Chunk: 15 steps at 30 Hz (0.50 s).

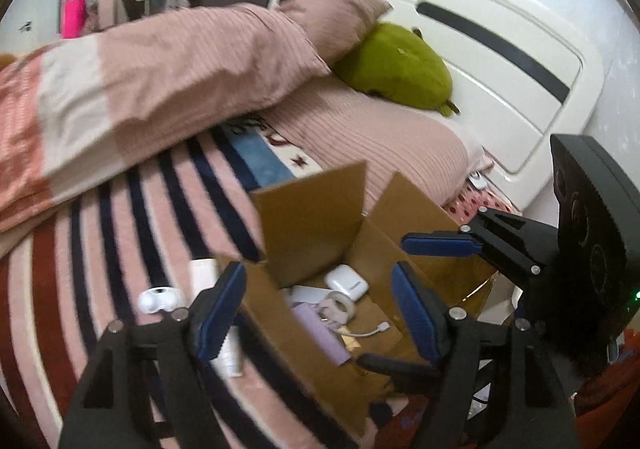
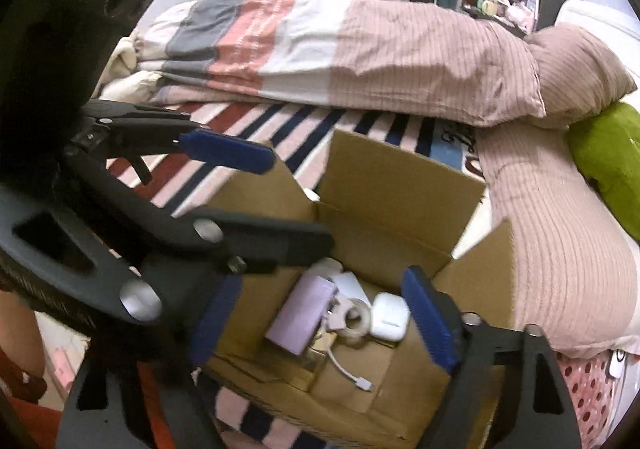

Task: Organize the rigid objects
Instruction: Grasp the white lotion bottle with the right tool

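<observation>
An open cardboard box (image 1: 316, 221) sits on the striped bed and also shows in the right wrist view (image 2: 396, 185). Inside lie a white earbud case (image 1: 346, 281) (image 2: 390, 315), a lilac power bank (image 1: 320, 333) (image 2: 300, 315), a tape roll (image 2: 356, 317) and a white cable (image 2: 348, 371). My left gripper (image 1: 320, 309) is open and empty over the box's near edge. My right gripper (image 2: 320, 321) is open and empty just above the box; it also shows in the left wrist view (image 1: 416, 261). A small white object (image 1: 158, 299) and a white tube (image 1: 230, 353) lie on the blanket left of the box.
A folded pink striped duvet (image 1: 160, 81) and pillow lie behind the box. A green plush (image 1: 400, 65) rests against the white headboard (image 1: 500, 49). A pink dotted item (image 2: 588, 393) sits at the bed's edge. Cluttered shelves stand in the background.
</observation>
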### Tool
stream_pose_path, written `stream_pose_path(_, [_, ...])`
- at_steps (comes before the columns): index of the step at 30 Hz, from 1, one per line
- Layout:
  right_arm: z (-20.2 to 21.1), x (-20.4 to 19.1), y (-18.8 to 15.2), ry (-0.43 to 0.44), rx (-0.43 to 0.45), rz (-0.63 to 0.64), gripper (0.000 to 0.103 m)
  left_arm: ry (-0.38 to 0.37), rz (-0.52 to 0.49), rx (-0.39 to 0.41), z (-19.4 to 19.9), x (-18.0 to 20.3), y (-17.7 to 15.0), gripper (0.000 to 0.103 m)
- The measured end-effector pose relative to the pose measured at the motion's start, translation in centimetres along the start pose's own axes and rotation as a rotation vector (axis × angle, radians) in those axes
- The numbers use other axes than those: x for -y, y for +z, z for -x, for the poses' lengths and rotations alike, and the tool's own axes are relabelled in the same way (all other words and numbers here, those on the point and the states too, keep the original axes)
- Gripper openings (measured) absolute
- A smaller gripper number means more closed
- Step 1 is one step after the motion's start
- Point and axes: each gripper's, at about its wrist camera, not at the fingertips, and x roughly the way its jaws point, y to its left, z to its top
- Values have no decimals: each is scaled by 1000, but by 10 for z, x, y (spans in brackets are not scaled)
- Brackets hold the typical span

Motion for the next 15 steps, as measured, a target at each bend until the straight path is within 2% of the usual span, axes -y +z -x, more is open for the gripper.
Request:
stream_pose_path(4, [3,-28,15,24,24,42,96,61,32,58,36,-26,-13,72])
stream_pose_path(6, [1,-44,24,47,32,70,96,98,49,85,53,-43,-22,74])
stream_pose_path(9, [-3,-73,38,95,36,103,96,156,78,124,76,-71,-42,82])
stream_pose_path(15, [-28,-133,51,191,25,122,96,223,157,160,99,-119,-84,82])
